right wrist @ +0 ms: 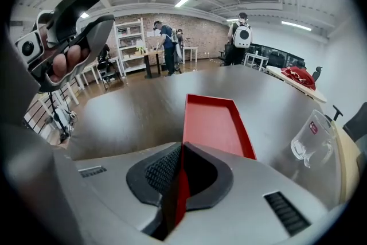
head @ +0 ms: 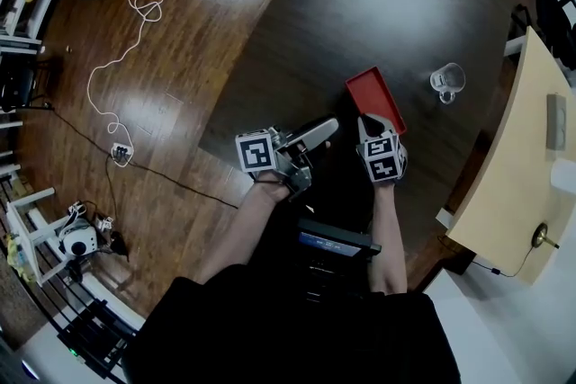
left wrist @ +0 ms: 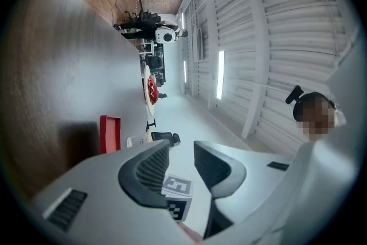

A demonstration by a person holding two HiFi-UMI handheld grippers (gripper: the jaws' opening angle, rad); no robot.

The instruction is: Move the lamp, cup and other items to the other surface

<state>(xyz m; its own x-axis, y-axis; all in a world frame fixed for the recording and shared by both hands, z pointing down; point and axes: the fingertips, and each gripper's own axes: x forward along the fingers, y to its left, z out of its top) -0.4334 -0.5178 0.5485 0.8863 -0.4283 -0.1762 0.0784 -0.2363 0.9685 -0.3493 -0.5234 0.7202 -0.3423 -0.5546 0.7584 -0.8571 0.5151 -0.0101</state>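
A flat red tray lies over the dark round table. My right gripper is shut on the tray's near rim; in the right gripper view the red tray runs away from the jaws, its edge pinched between the pads. A clear glass mug stands on the table to the tray's right, and this mug also shows at the right of the right gripper view. My left gripper hovers just left of the tray, open and empty; in its own view the left gripper points nearly level, with the red tray beyond.
A pale wooden surface stands at the right with a grey block and a small brass object. A cable and power strip lie on the wooden floor at left. People stand by shelves far back.
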